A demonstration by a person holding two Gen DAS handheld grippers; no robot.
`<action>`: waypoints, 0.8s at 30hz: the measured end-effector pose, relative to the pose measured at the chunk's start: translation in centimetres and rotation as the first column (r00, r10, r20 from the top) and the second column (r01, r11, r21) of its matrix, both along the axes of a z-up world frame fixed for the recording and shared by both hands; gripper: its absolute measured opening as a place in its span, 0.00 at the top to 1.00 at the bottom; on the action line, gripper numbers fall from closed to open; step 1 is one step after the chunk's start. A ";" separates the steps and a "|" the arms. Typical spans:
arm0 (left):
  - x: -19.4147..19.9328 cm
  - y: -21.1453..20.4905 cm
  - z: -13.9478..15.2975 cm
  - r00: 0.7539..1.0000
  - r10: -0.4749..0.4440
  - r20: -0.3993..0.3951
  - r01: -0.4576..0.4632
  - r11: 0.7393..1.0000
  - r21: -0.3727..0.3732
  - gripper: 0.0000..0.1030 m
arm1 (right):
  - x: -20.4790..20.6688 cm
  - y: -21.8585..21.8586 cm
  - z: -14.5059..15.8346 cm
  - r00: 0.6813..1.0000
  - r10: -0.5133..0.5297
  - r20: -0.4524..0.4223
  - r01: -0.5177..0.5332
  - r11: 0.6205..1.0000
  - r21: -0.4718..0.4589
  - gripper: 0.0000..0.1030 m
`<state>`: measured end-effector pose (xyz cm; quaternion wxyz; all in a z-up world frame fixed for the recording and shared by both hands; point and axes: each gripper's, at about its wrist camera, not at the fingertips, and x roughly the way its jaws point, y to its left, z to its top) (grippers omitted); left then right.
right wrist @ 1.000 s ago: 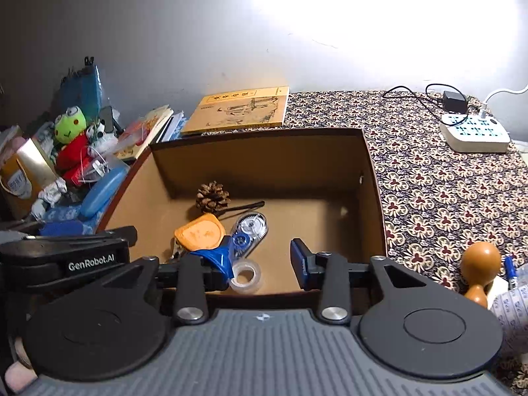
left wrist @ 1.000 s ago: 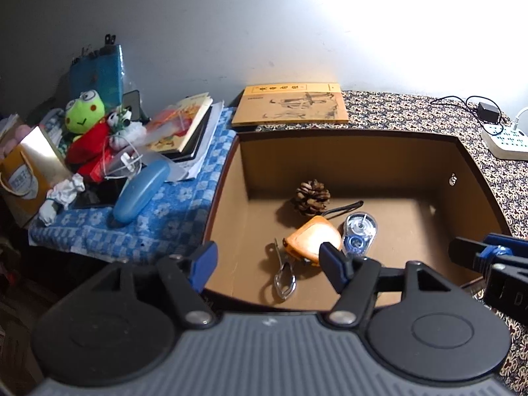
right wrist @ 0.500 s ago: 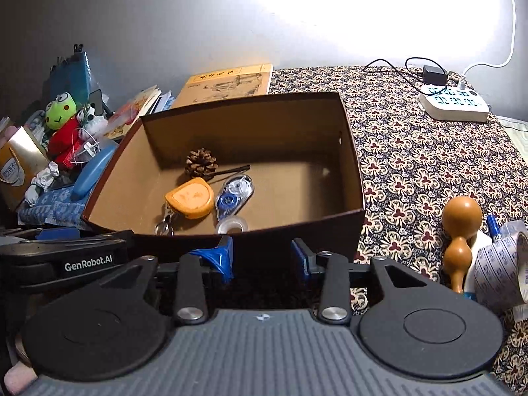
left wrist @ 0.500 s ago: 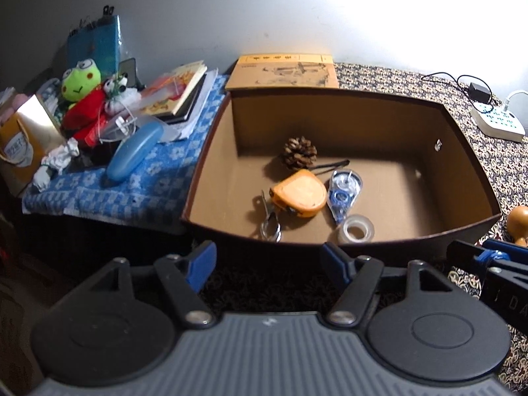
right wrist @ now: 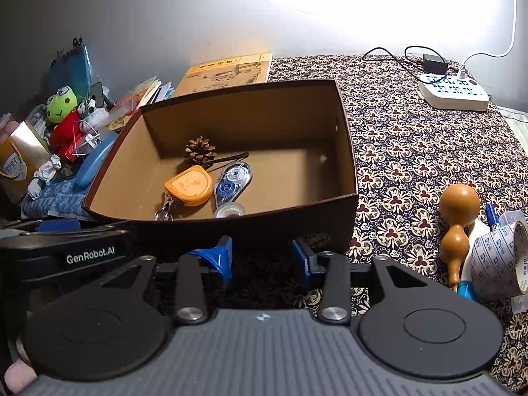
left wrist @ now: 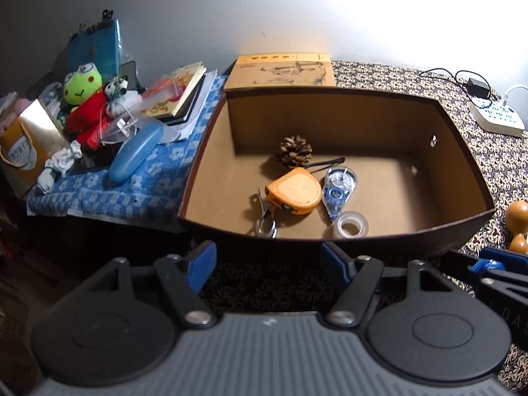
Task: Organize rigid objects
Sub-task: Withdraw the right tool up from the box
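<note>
A brown cardboard box (left wrist: 363, 236) (right wrist: 264, 231) stands on the patterned cloth. In it lie a pine cone (left wrist: 293, 151) (right wrist: 200, 150), an orange tape measure (left wrist: 295, 191) (right wrist: 188, 184), a correction tape (left wrist: 340, 188) (right wrist: 232, 181), a clear tape roll (left wrist: 350, 224) (right wrist: 229, 211) and a metal clip (left wrist: 265, 224). My left gripper (left wrist: 268, 262) hangs wide open and empty just short of the box's front wall. My right gripper (right wrist: 262, 257) is beside it, open a smaller way, also empty. A wooden gourd (right wrist: 458, 217) and a packing tape roll (right wrist: 498, 257) lie to the right of the box.
A yellow book (left wrist: 283, 72) lies behind the box. Left of the box, a blue checked cloth carries a frog plush (left wrist: 82, 92), books and a blue case (left wrist: 135, 156). A white power strip (right wrist: 453, 94) with cables sits at the far right. A blue pen (right wrist: 491, 216) lies by the gourd.
Both grippers have drawn back from over the box to in front of its near wall. The right jaws stand slightly wider. The clear tape roll stays on the box floor.
</note>
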<state>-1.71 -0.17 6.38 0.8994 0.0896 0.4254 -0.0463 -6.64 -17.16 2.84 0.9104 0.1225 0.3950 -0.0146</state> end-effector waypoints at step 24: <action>6.1 0.0 -0.4 0.999 0.008 0.050 -0.008 1.000 0.003 0.30 | 5.8 -0.5 0.2 0.997 -0.036 0.074 0.039 0.999 -0.030 0.74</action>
